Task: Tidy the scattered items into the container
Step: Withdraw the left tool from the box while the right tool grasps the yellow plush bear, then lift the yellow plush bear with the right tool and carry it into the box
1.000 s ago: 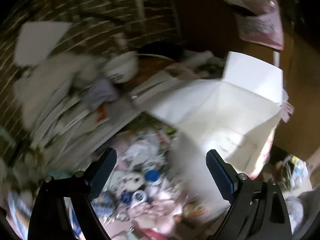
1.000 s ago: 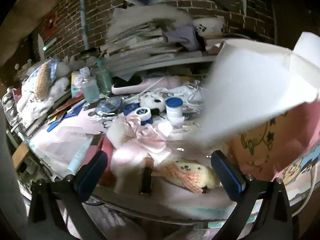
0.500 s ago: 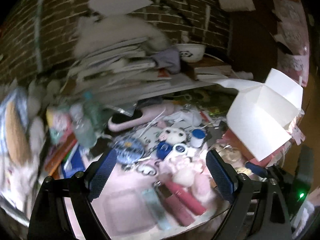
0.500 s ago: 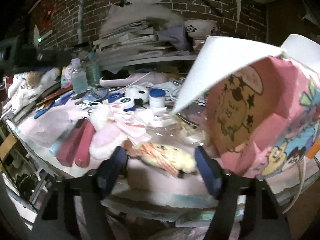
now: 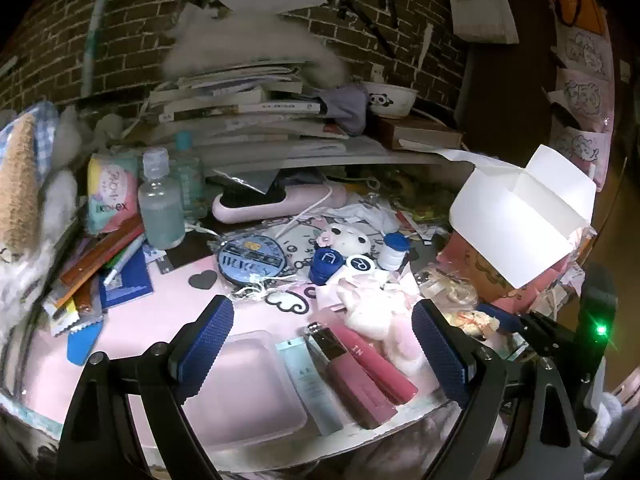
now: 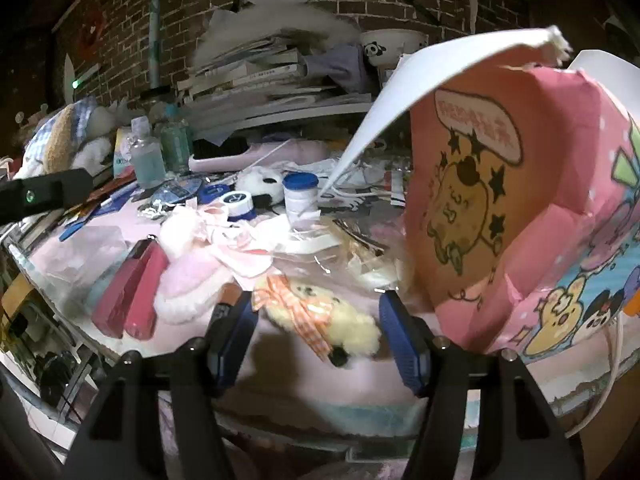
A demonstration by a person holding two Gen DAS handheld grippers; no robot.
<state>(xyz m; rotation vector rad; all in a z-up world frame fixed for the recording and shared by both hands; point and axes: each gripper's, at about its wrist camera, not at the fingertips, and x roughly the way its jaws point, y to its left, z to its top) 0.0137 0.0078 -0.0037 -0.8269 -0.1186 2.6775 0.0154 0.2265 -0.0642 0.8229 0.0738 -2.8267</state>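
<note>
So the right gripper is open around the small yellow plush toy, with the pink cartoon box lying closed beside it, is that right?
Not quite. The right gripper is open around the yellow plush toy, but the pink cartoon box beside it is not closed: its white flap stands raised and the top is open, as the right wrist view shows.

pink box cut off at right edge; inside hidden by white flap; bottle label unreadable.

Two pink tubes, perhaps two bottles
</note>
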